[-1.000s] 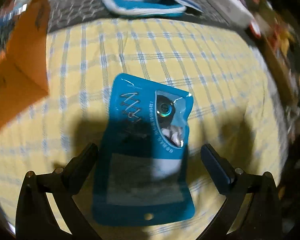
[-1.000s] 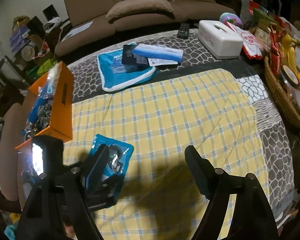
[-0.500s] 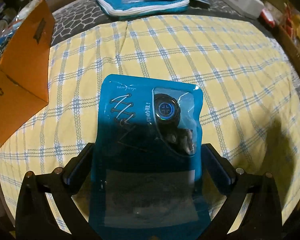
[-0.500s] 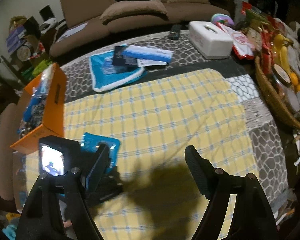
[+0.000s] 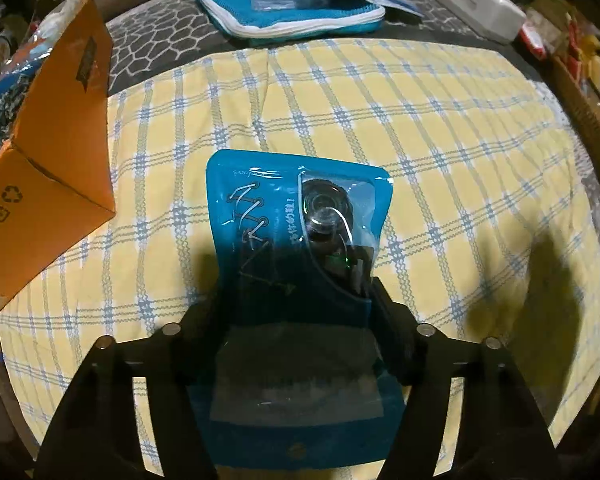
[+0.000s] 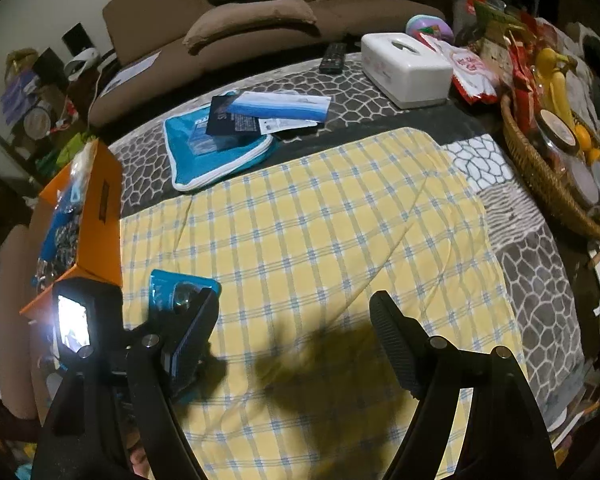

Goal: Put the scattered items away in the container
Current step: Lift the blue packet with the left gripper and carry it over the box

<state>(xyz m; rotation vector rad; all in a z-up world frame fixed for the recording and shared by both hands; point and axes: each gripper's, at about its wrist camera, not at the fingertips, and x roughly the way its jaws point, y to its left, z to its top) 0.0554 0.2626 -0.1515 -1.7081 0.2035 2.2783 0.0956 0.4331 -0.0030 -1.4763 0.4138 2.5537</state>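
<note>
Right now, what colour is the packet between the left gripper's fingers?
Bright blue packet with a clear window; left wrist view shows it best.

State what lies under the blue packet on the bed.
Under the blue packet lies the yellow checked cloth, showing all round it. The cloth directly beneath, and anything else there, is covered by the packet.

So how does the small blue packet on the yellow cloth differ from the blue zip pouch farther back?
The blue packet lies on the yellow checked cloth; the blue zip pouch lies on the grey patterned cover. The packet sits between the closing fingers of the left claw; the pouch is far from either claw. The packet is glossy plastic with a clear window; the pouch has white piping and other items on top. Both are blue and lie flat.
</note>
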